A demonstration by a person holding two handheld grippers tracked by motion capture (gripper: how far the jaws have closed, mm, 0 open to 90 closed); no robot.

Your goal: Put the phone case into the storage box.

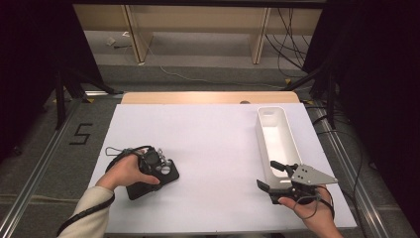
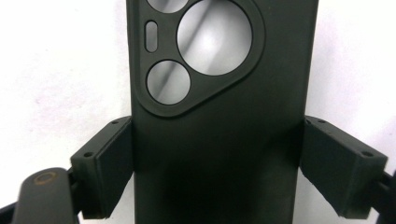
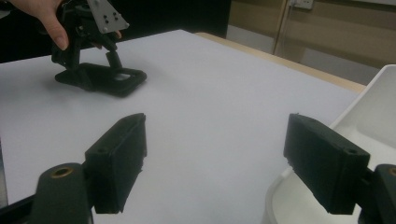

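Phone case (image 2: 219,140), black, lies flat on the white sheet (image 1: 208,144) at about 8 o'clock from the sheet's middle, camera cut-outs facing up. Left gripper (image 1: 151,171) stands over it, pointed down, a hand (image 1: 124,171) on its body. In the left gripper view the two pads (image 2: 109,168) sit against the case's long edges, one on each side, so the claw is closed on the case across its width. Case still rests on the sheet.

Right gripper (image 1: 275,176) sits at about 4 o'clock, just beside the near end of the white tray (image 1: 277,116), held by the other hand (image 1: 309,210). Its claw stands wide with nothing between the pads (image 3: 119,158); the right gripper view looks across the sheet, tray rim at 3 o'clock, left gripper and case far off at 11 o'clock. Tray runs lengthwise along the sheet's right side. The two grippers are well apart.
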